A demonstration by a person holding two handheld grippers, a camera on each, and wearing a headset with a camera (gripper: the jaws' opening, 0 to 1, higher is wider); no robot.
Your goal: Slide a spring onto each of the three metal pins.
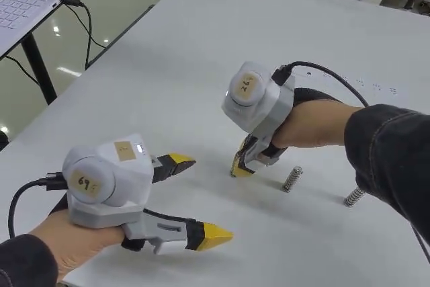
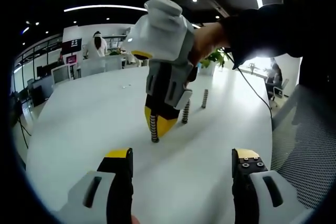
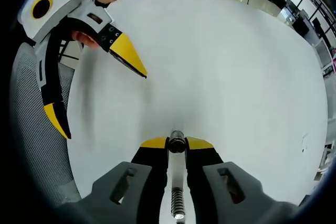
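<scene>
my right claw [image 1: 240,166] is clenching on a spring [image 2: 154,127], holding it upright w/ its bottom end on the surface [image 1: 201,65]. a 2nd spring [image 1: 291,179] is standing near that claw's right side, a 3rd spring [image 1: 354,196] farther out. my left claw [image 1: 209,198] is hanging released, well apart.

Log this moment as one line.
left tongs open | right tongs shut on spring | spring upright on table | other springs standing nearby

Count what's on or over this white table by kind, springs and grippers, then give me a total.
Springs: 3 (gripped spring, near free spring, far free spring)
Grippers: 2 (left gripper, right gripper)
Total: 5
</scene>
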